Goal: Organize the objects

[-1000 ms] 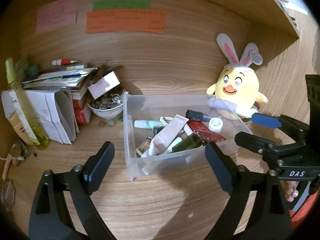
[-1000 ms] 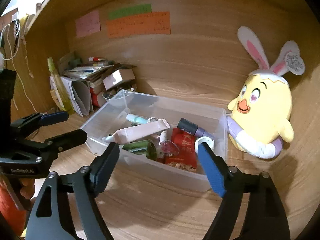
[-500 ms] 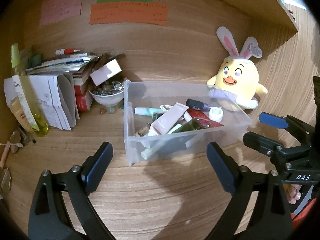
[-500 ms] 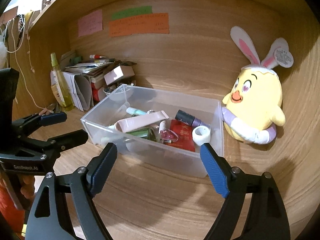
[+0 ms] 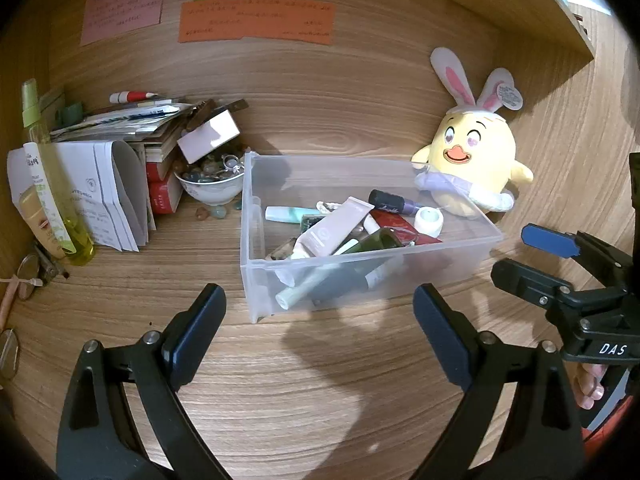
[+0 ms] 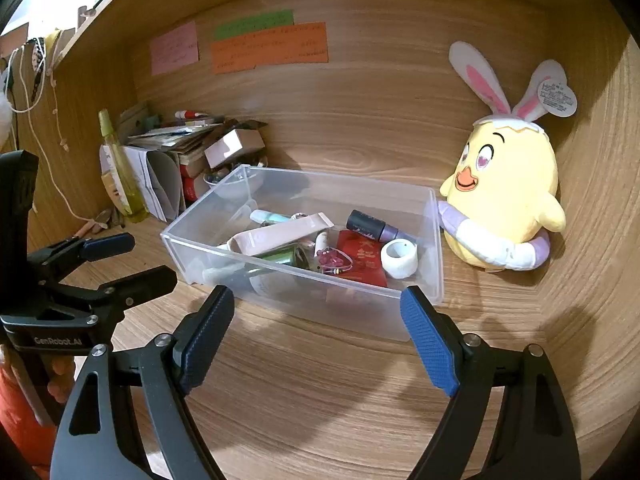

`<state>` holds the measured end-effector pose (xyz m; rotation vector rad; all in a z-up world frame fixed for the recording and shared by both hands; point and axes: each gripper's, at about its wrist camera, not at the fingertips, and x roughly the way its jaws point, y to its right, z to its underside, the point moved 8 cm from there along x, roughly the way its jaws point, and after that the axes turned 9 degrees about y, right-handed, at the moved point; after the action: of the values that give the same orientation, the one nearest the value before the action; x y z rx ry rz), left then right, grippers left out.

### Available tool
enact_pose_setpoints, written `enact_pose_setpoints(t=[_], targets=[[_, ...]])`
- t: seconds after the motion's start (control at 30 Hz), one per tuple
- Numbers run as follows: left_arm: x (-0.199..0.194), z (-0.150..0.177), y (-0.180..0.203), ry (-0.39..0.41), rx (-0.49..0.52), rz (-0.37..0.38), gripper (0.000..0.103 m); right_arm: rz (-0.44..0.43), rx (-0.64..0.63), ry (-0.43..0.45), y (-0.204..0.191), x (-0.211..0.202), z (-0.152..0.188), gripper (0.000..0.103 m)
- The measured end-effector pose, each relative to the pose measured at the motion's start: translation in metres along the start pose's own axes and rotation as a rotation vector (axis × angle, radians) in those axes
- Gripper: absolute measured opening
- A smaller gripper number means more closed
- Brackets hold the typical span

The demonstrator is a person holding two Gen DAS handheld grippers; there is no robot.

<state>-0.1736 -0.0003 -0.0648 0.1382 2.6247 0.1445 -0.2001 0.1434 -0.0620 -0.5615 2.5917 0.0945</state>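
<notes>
A clear plastic bin (image 5: 328, 158) (image 6: 436, 240) stands on the wooden desk ahead of both grippers. Inside lie a pink tube (image 5: 332, 228) (image 6: 280, 234), a white tape roll (image 5: 428, 220) (image 6: 399, 258), a black-and-purple bottle (image 5: 390, 201) (image 6: 372, 226), a red packet (image 6: 362, 258) and other small cosmetics. My left gripper (image 5: 318, 308) (image 6: 144, 260) hovers open just short of the bin's near-left corner, holding nothing. My right gripper (image 6: 316, 304) (image 5: 520, 256) is open too, in front of the bin's near wall, with nothing between its fingers.
A yellow plush chick with rabbit ears (image 5: 472, 168) (image 6: 508, 196) leans on the bin's right end. To the left are a bowl of stones (image 5: 210, 184), stacked books and papers (image 5: 120, 184), a yellow-green spray bottle (image 5: 48, 176) and glasses (image 5: 28, 276). Sticky notes (image 5: 256, 20) hang on the back panel.
Both grippers have drawn back slightly from the bin, which now looks a little smaller and farther. Their jaws stay as wide as before.
</notes>
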Motion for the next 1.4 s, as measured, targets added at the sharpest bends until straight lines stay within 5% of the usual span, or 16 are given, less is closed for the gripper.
enact_pose_setpoints(t=[1.4], targets=[[0.0003,-0.0020,0.0035,0.009,-0.006,0.016,0.096,-0.010,0.018,-0.016,0.0016,0.0033,0.0047,0.083]])
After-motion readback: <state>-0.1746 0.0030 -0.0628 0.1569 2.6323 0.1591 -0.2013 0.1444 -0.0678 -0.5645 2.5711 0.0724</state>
